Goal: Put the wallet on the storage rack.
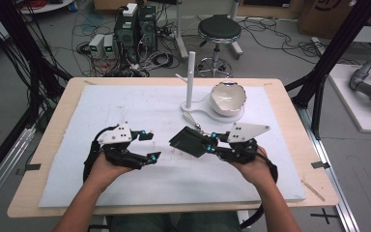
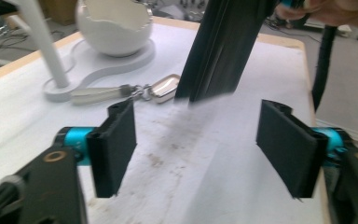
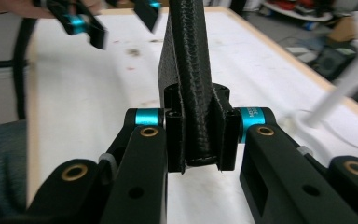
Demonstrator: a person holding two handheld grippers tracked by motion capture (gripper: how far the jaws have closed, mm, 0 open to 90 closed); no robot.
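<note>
While the right gripper (image 3: 200, 135) pinched it: the black wallet (image 1: 189, 141), a folded leather-like piece, stood clamped by its edge between the two jaws and hung out over the white mat (image 1: 125, 104) toward the table's middle.
Right gripper state: jaws narrow, pads pressed on the folded edge from both sides.
Left gripper (image 1: 148, 146): jaws stood wide with nothing between them, just left of the wallet's free end and apart from it.
Wallet seen from the left gripper: a dark upright slab (image 2: 223, 46) ahead of the open jaws, blurred.
Step in hand, as judged: a two-handed job on the wallet, likely opening it or passing it over.
Doing it well: the right grip should stay firm near the fold, and the left jaws should come squarely over one free flap, not both layers.
Nearby: a silver key fob (image 2: 164, 88) on a strap lay just beyond the wallet.
Farther: a white stand with a post (image 1: 190, 77) and a broken-edged white bowl (image 1: 228, 98).
In the way: the fob lay close; the stand was well clear.
</note>
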